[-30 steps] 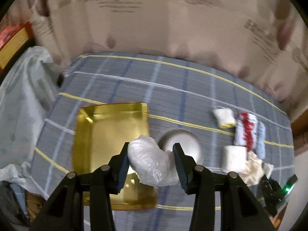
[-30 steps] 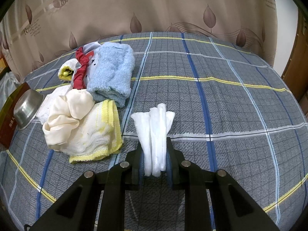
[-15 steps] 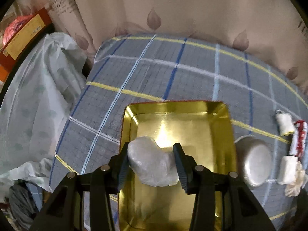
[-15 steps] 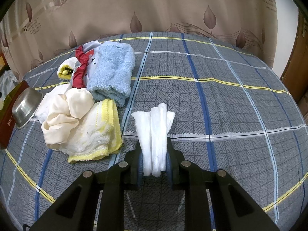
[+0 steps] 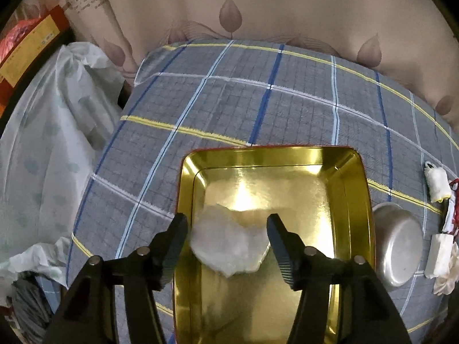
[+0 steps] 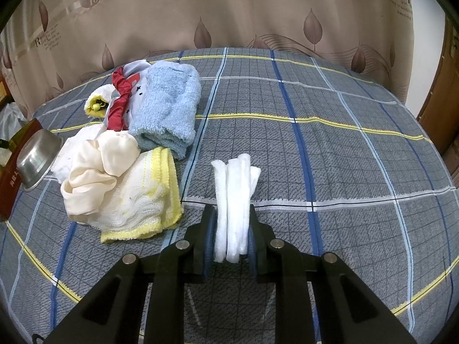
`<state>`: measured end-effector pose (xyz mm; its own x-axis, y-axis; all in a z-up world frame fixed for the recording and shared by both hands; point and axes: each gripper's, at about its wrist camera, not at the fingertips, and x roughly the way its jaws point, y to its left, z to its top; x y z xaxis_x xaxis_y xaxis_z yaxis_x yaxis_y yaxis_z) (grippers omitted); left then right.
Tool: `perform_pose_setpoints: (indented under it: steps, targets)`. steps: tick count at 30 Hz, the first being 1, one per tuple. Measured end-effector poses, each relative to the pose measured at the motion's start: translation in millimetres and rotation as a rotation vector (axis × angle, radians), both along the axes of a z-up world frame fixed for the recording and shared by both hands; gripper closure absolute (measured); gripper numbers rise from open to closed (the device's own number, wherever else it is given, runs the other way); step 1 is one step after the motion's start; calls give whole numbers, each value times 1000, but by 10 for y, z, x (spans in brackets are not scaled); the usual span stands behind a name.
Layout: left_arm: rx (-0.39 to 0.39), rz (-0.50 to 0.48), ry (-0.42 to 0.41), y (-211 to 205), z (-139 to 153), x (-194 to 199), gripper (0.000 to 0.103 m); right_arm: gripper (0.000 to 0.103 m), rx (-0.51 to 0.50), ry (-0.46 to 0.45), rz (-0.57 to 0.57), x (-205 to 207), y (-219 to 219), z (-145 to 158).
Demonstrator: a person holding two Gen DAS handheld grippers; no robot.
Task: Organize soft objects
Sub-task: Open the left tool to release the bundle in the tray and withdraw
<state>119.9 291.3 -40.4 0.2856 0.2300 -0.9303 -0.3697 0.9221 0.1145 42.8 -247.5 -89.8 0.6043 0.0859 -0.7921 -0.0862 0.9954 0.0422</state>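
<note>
A gold metal tray [image 5: 269, 154] lies on the grey checked bedspread in the left wrist view. A crumpled white wad [image 5: 229, 246] rests on the tray floor between the fingers of my left gripper [image 5: 228, 238]. Its jaws are opening and the pads stand just off the wad's sides. In the right wrist view my right gripper [image 6: 231, 238] is shut on a folded white cloth [image 6: 233, 195] that sticks forward over the bedspread. To its left lies a pile: a blue towel [image 6: 169, 109], a yellow-edged cloth [image 6: 137, 206], a cream cloth [image 6: 94, 169] and a red and white garment [image 6: 119, 97].
An upturned steel bowl [image 5: 398, 246] sits right of the tray, with small white cloths [image 5: 437, 185] beyond it. A large plastic bag [image 5: 43, 143] hangs off the bed's left edge. A leaf-patterned curtain [image 6: 258, 8] backs the bed. A door frame [image 6: 441, 91] stands at the right.
My left gripper carried the wad leftwards and down over the gold tray, then its jaws spread and the wad settled on the tray floor. The right gripper and its cloth stayed still.
</note>
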Motion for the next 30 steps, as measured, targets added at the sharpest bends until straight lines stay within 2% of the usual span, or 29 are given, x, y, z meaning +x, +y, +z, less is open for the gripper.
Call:
perform_pose_setpoints:
  steps: [9,13,19,22,24,27,30]
  targets:
    - [24,-28,-34,-56,154,-60,43,83,-4,-1,0,5,-7,0]
    - [43,-49,-67,-124,317,-197,43,83,-6,-1,0,2,4,2]
    - [30,-60,-120,-168,529,-510,43,83,16,-1,0,3,-24,1]
    - [63,-54,-148,-195,584,-732,43,83,53,3,-3,11,-79,-1]
    - [119,-55,-162,-238,605,-876,43,84,59,12,-10,27,-80,4]
    - [192,-60,-184,-305,603,-1025,43,86,27,25,-22,52,-39,34]
    - [144,-35,-197,-258,550,-1129,43,89,-10,23,-30,37,12,98]
